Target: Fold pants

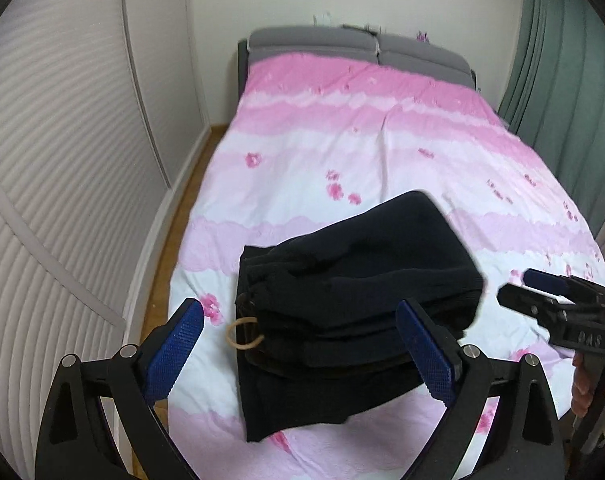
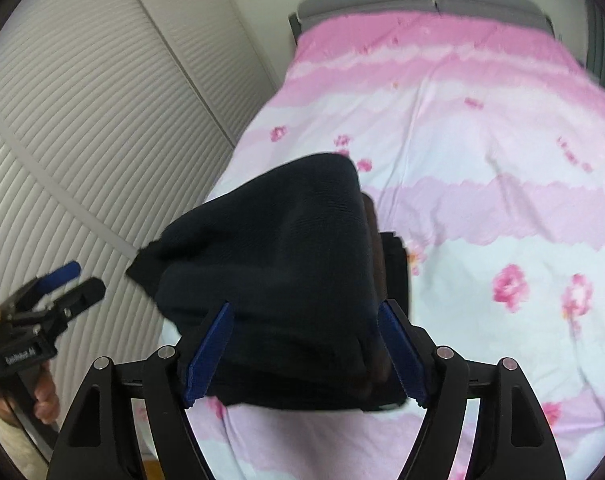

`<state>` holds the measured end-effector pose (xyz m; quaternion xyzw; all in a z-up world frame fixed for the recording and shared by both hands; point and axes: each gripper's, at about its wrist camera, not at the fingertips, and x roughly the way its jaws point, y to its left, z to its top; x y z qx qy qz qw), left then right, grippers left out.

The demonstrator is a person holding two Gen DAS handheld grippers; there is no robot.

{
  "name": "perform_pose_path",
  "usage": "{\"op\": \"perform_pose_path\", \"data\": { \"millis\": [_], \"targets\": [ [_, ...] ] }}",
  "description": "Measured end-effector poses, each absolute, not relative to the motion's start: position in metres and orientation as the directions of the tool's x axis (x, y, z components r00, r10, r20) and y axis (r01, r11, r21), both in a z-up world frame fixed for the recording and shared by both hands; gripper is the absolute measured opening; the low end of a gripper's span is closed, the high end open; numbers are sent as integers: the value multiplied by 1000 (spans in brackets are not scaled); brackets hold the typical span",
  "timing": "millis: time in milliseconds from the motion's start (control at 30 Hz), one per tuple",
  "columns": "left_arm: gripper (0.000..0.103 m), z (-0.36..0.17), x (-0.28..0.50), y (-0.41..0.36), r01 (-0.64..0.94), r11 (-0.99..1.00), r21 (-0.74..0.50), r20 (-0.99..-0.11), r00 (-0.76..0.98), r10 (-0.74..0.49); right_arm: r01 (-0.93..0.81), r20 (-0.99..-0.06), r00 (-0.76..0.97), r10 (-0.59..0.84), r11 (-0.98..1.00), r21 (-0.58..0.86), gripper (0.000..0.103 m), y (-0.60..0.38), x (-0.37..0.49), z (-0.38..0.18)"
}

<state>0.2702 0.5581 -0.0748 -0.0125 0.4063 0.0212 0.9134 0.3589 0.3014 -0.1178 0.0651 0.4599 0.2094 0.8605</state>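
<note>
The bed's pink-and-white flowered quilt [image 1: 382, 140] carries the folded black knit pants [image 1: 342, 280] near its foot end, a stacked bundle. I judge folding nearly done, so I'd press the top layer flat and square its edges. Its long axis runs across the bed (waistband cord loop toward the wardrobe side). My left tool [image 1: 302, 352] and right tool [image 2: 306, 348] are both released, holding nothing.
</note>
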Motion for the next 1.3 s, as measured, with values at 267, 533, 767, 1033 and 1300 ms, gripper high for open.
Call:
{"op": "perform_pose_path", "data": {
  "millis": [267, 533, 767, 1033, 1300],
  "targets": [
    [103, -30, 203, 494, -41, 998, -42, -645, 764, 4, -288, -706, 619, 345, 936, 204, 89, 245, 277, -54],
    [103, 2, 142, 414, -52, 997, -52, -602, 799, 11, -242, -643, 702, 307, 951, 191, 89, 160, 203, -5],
    [103, 11, 90, 330, -28, 999, -39, -581, 814, 0, -228, -621, 727, 293, 956, 184, 89, 82, 143, 15],
    [103, 11, 40, 249, -24, 999, -47, -570, 822, -7, -231, -610, 752, 251, 966, 113, 89, 8, 81, 20],
    [103, 19, 7, 195, -13, 999, -44, -578, 816, -15, -238, -602, 754, 262, 964, 121, 89, -48, 36, 23]
  ]
}}
